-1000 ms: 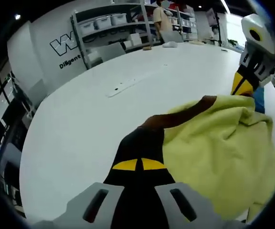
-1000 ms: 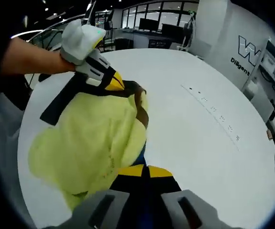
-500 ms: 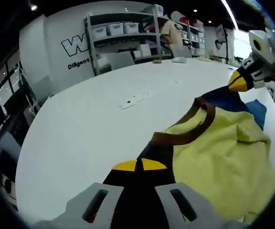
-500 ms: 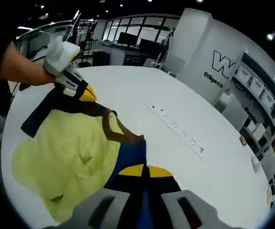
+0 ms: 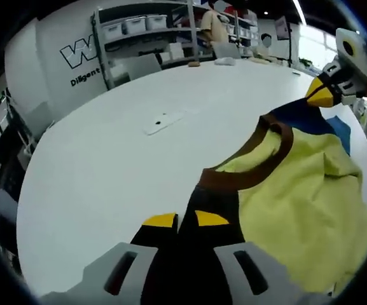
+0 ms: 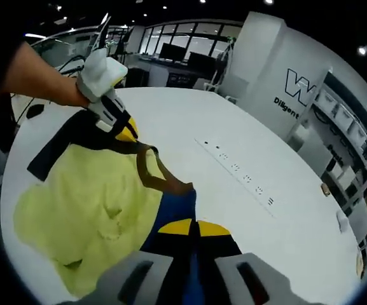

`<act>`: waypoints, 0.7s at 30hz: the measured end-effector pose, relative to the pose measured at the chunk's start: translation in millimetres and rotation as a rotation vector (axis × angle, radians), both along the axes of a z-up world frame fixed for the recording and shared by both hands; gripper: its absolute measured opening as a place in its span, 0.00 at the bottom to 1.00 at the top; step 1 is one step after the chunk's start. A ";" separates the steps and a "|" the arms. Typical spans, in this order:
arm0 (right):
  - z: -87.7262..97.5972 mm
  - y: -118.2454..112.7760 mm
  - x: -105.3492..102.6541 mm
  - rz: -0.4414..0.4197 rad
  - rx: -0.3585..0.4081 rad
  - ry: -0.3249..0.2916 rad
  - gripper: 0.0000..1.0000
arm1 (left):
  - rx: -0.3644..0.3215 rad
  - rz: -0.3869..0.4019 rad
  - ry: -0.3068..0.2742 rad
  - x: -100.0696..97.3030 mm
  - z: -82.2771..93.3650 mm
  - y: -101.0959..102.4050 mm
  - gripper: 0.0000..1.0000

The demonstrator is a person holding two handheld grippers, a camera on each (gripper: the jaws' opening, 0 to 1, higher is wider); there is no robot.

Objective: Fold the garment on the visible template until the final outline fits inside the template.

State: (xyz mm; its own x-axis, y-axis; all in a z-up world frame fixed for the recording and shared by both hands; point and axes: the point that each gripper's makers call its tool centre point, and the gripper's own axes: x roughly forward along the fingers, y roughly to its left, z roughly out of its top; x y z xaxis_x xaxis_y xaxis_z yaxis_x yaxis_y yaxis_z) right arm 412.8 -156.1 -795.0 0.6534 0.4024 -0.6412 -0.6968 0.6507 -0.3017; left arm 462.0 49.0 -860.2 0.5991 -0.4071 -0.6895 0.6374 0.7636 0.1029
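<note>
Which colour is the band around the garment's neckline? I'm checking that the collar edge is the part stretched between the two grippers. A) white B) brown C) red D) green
B: the neckline band of the yellow garment is brown, and it runs between the left gripper and the right gripper, whose jaws pinch the cloth at either end.

The two tongs are drawing apart, the left tongs (image 6: 127, 132) and right tongs (image 5: 323, 96) stretching the yellow garment (image 5: 304, 210) out, so its brown collar (image 5: 250, 171) is opening and the blue panel (image 6: 173, 213) is showing.
</note>
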 end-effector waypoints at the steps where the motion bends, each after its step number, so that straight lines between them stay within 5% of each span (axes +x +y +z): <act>1: -0.7 -0.3 0.7 -0.002 0.000 0.000 0.00 | 0.003 0.000 -0.004 0.2 -0.2 -2.1 0.07; 5: -1.5 -1.6 2.7 -0.012 0.008 -0.004 0.00 | -0.012 -0.023 0.005 -3.4 -1.9 -7.9 0.02; 6: -2.1 -2.7 3.5 -0.018 0.010 -0.003 0.00 | -0.061 -0.028 0.026 -7.7 -1.9 -15.4 0.04; 11: -3.9 -2.9 4.2 -0.021 0.008 -0.002 0.00 | -0.014 -0.029 0.017 -5.6 -3.6 -13.7 0.00; 13: -2.5 -4.4 6.0 -0.029 0.006 -0.013 0.00 | 0.075 -0.021 -0.040 -1.2 2.9 -4.9 0.00; 16: 2.5 -11.8 8.9 -0.047 0.004 -0.032 0.00 | 0.072 -0.002 -0.053 -1.9 5.2 -4.3 0.00; 21: 11.7 -29.9 18.7 -0.106 0.019 -0.078 0.00 | 0.051 0.016 -0.188 12.9 36.8 -0.5 0.00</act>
State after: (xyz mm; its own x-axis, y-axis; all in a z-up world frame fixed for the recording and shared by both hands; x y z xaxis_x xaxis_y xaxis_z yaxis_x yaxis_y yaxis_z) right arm 431.5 -186.0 -783.4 0.7405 0.3405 -0.5794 -0.5989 0.7254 -0.3393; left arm 474.9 48.4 -823.4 0.7252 -0.3637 -0.5846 0.5911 0.7643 0.2578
